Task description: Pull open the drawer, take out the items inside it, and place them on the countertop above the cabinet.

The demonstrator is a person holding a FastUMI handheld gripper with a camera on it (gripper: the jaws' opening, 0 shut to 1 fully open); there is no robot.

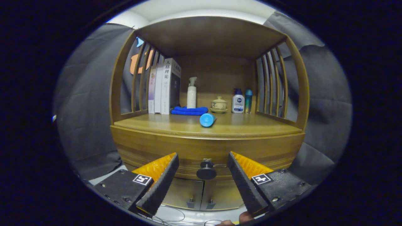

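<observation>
A wooden cabinet stands ahead of me with its curved drawer front (176, 149) closed. The drawer's dark round knob (206, 171) sits beyond my fingertips, centred in the gap between them. My gripper (203, 158) is open and holds nothing. The countertop (251, 127) above the drawer carries a blue cylinder (207, 120) lying on its side near the front edge. What lies inside the drawer is hidden.
At the back of the countertop stand several books (165, 86), a white pump bottle (191, 94), a folded blue cloth (189, 110), a small lidded cup (219, 104), a white bottle (238, 102) and a teal bottle (248, 100). Slatted sides flank it. Two lower doors (201, 193) sit under the drawer.
</observation>
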